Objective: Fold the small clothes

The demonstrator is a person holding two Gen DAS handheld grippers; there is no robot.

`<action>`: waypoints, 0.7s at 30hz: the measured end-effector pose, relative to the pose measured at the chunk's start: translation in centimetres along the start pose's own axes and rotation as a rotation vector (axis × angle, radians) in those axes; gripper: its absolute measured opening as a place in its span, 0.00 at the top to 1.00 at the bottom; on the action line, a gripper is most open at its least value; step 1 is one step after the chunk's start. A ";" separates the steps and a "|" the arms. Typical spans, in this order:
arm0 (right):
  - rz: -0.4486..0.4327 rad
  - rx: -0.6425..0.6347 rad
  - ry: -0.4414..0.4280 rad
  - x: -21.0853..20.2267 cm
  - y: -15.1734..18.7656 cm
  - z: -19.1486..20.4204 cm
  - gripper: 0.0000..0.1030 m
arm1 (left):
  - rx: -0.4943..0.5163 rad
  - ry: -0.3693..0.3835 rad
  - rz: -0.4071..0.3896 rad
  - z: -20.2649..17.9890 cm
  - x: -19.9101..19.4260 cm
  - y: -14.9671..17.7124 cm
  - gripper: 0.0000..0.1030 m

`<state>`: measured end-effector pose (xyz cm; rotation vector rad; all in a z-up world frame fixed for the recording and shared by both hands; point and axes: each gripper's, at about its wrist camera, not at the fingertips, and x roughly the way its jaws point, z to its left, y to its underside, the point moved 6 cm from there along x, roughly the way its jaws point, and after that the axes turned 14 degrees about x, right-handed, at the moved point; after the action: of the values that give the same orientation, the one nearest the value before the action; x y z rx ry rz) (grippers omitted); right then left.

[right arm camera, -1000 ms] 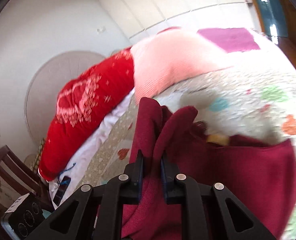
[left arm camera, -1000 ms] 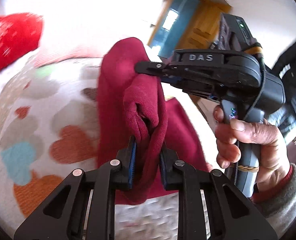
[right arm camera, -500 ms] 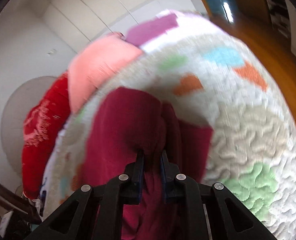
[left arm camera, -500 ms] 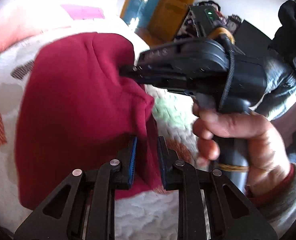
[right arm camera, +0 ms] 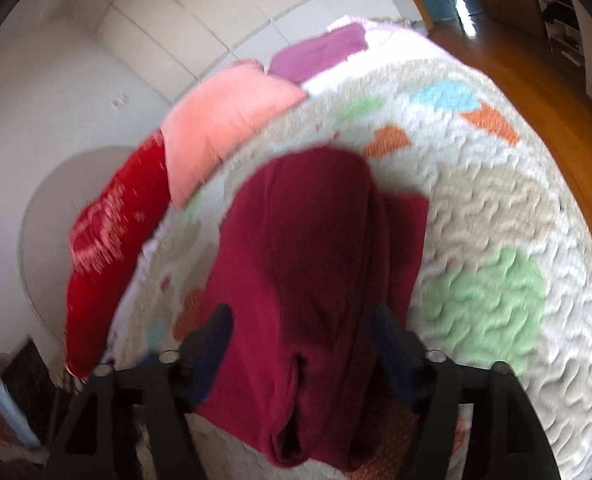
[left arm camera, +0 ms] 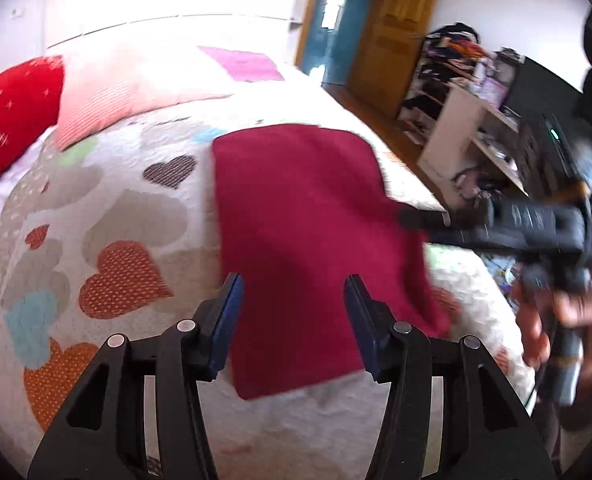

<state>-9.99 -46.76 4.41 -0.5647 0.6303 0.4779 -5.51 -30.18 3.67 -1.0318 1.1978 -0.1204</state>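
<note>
A dark red garment (left arm camera: 308, 240) lies folded flat on the heart-patterned quilt (left arm camera: 127, 216). My left gripper (left arm camera: 293, 320) is open and empty, its jaws wide apart just above the garment's near edge. In the right wrist view the same garment (right arm camera: 316, 280) lies under my right gripper (right arm camera: 302, 344), which is open with its blurred fingers either side of the cloth. The right gripper also shows in the left wrist view (left arm camera: 408, 214) at the garment's right edge, held by a hand.
A red pillow (left arm camera: 7, 112), a pink pillow (left arm camera: 107, 96) and a purple cloth (left arm camera: 247, 64) lie at the bed's far end. The bed's right edge drops to a wooden floor (right arm camera: 536, 76). A cluttered white shelf (left arm camera: 468, 128) stands to the right.
Both grippers opened and let go of the red garment. It was held up bunched, then lowered, and now lies flat on the quilt. The right gripper has drawn back to the right.
</note>
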 end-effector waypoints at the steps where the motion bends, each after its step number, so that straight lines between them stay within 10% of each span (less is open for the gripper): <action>1: 0.016 -0.007 0.011 0.7 0.6 -0.1 0.33 | -0.008 -0.010 0.012 -0.1 0.6 0.1 0.50; 2: 0.031 -0.020 0.015 1.5 1.2 -0.1 0.35 | -0.016 -0.017 0.029 0.6 0.9 1.0 0.50; 4: 0.025 -0.046 0.041 2.7 1.7 -0.3 0.71 | -0.028 -0.024 0.061 0.8 1.8 1.5 0.50; 7: -0.017 -0.111 0.080 1.9 1.9 -0.1 0.83 | -0.029 -0.029 0.084 0.5 2.1 2.0 0.50; 15: 0.004 -0.158 0.188 2.9 2.2 -2.7 0.84 | -0.062 -0.040 0.112 -0.5 2.4 2.5 0.50; 21: -0.095 -0.129 0.158 -2.3 1.4 -1.9 0.65 | -0.053 -0.070 0.090 0.2 1.3 1.6 0.50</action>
<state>-13.25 -47.43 4.21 -0.7568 0.7235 0.3888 -5.43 -29.90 1.58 -1.0187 1.1867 0.0182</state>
